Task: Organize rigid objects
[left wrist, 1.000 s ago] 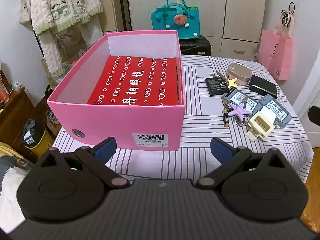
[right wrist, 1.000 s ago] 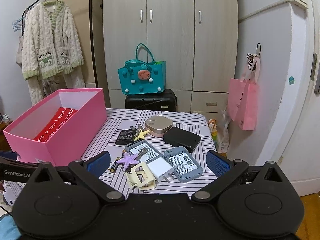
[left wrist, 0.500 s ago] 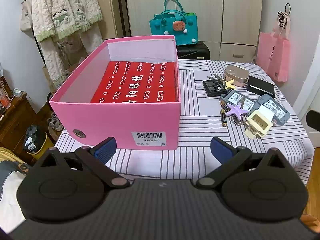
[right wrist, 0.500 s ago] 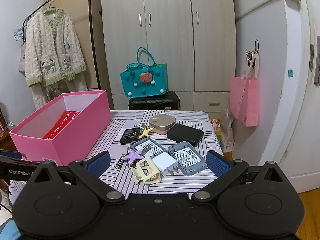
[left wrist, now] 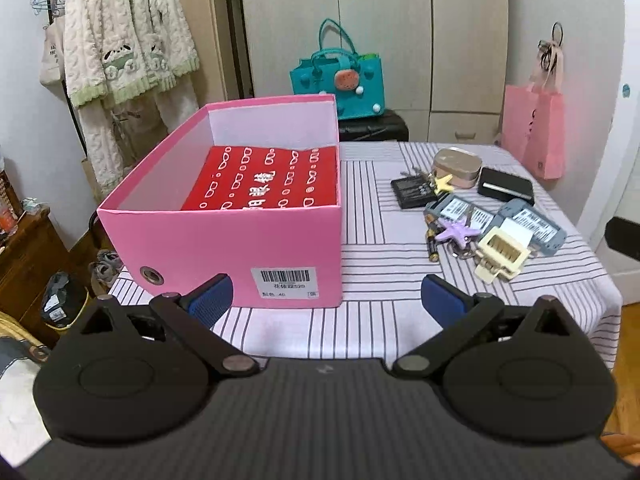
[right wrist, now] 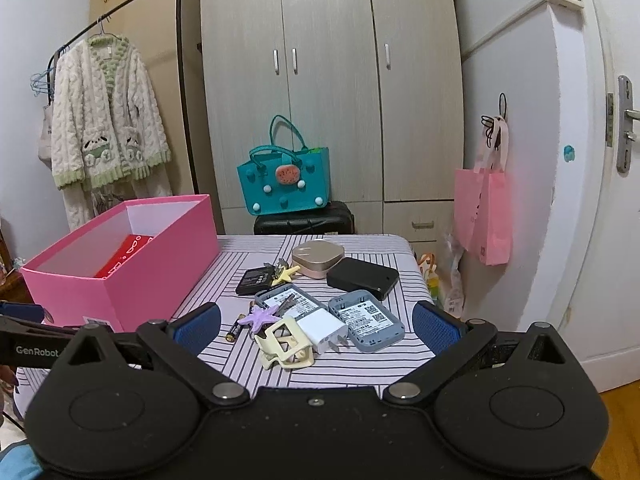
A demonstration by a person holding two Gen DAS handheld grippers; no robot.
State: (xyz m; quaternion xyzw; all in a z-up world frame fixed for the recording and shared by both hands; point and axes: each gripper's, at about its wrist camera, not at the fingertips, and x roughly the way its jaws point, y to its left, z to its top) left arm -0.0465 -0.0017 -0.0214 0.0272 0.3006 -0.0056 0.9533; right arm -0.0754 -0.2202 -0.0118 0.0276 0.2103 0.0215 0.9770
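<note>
Both grippers stood apart and empty. I held the left gripper [left wrist: 326, 292] facing the pink box [left wrist: 224, 240], the likely drop spot, and the right gripper [right wrist: 316, 322] over the pile at 12 o'clock: cream clip [right wrist: 286, 342], white charger [right wrist: 322, 328], purple starfish [right wrist: 262, 317], on the striped tablecloth [right wrist: 224, 268].

Right tongs [right wrist: 316, 322] spread wide — empty, gadget pile [right wrist: 320, 304], pink box [right wrist: 120, 256]

I see soft, even indoor light, only faint shadows, slight motion blur throughout, and strong fisheye bending with dark corners.
</note>
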